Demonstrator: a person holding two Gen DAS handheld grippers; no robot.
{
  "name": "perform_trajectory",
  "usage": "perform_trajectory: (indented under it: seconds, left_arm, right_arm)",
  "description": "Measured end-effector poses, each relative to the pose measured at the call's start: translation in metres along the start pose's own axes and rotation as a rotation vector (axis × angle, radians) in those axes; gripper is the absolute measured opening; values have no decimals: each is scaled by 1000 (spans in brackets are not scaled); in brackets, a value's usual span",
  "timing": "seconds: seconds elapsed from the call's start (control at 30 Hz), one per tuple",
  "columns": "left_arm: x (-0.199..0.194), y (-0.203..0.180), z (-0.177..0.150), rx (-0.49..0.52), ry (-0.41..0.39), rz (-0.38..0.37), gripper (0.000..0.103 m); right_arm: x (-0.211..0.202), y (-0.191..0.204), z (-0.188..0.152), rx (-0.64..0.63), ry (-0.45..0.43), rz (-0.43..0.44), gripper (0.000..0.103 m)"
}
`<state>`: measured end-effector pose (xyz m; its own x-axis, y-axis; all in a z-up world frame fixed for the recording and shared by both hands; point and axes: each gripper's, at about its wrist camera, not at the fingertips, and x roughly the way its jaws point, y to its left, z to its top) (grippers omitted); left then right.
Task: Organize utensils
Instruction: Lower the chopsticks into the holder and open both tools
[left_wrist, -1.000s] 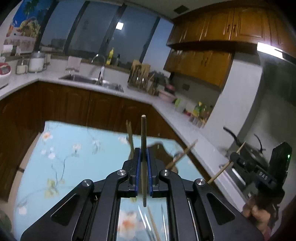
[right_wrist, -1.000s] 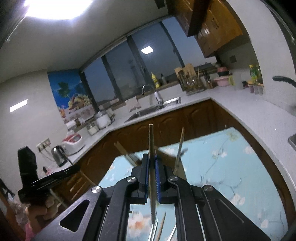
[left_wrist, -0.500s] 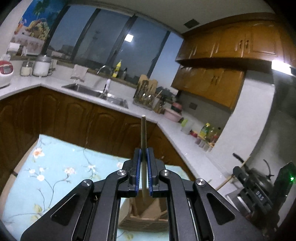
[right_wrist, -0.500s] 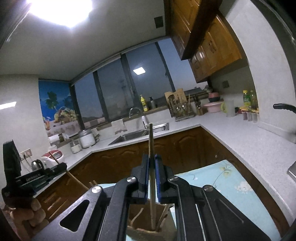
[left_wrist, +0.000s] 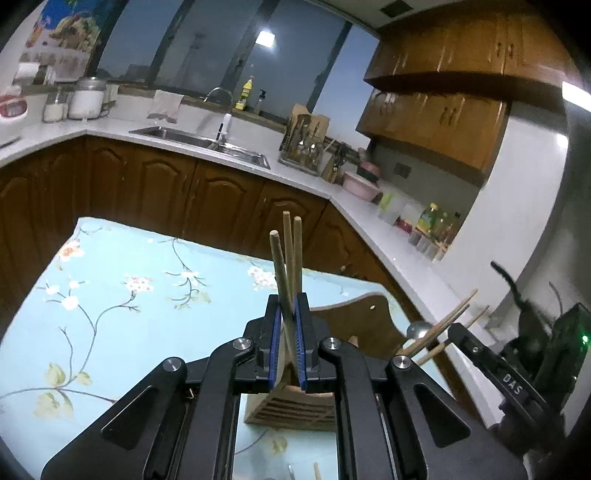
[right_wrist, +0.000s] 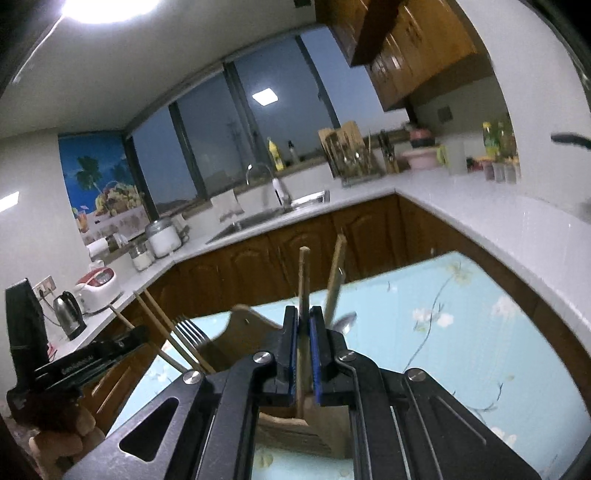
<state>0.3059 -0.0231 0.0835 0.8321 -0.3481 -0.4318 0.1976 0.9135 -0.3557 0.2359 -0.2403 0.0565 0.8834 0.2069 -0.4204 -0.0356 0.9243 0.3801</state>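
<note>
Chopsticks are occupying both grippers above a wooden utensil holder that is standing on the table, which is wearing a light blue floral tablecloth.

In the left wrist view, the left gripper is pinching a wooden chopstick between its blue pads; the jaws are standing nearly pressed together around it. The stick is tilting slightly leftward, its top end pointing up toward the cabinets, and its lower part is running down behind the pads toward the holder's slatted front. Two more chopsticks are rising just behind it, close together; whether they are also sitting between the pads cannot be told. At the right of this view the right gripper is showing as a dark body, with slanted sticks and a spoon bowl beside it.

In the right wrist view, the right gripper is likewise clamping one upright chopstick, jaws closed tight on it, the lower end dipping into the holder below. Another stick is leaning to the right just beside it, and a spoon is peeking out behind the right finger. A fork and two slanted chopsticks are standing in the holder's left side, near the left gripper.
</note>
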Motion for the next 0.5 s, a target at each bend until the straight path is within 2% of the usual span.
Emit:
perform_trajectory:
  seconds: [0.37, 0.5]
  left_arm:
    - [7, -13, -3, 37, 34, 43, 7]
    - [6, -15, -1, 37, 45, 52, 8]
  right_arm:
    - [6, -8, 3, 22, 33, 27, 7]
    - [7, -13, 4, 48, 45, 43, 12]
